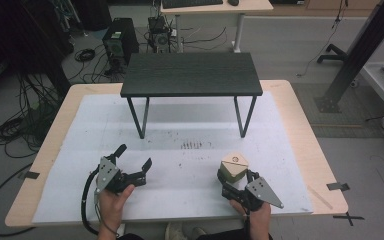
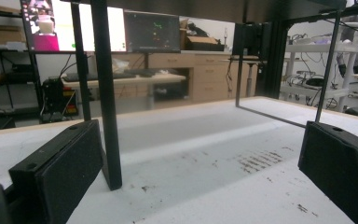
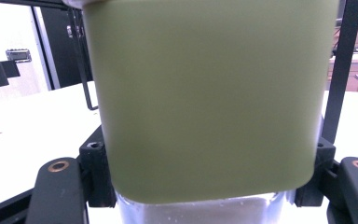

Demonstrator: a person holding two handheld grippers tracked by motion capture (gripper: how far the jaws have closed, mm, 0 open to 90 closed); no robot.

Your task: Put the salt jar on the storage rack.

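Right tongs (image 1: 228,184) are clamping the olive jar (image 1: 233,168) with a tan lid at lower right of frame, left tongs (image 1: 130,160) are hanging open and empty at lower left; jar probably not yet placed, black shelf (image 1: 191,74) on the desk (image 1: 300,125) bare.

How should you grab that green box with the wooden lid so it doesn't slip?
Grip the green box by its two flat side walls, below the wooden lid, coming in level from the person's side. That is how the right claw holds it now: the walls look straight and smooth, so the pads probably sit flat. The left claw is open.
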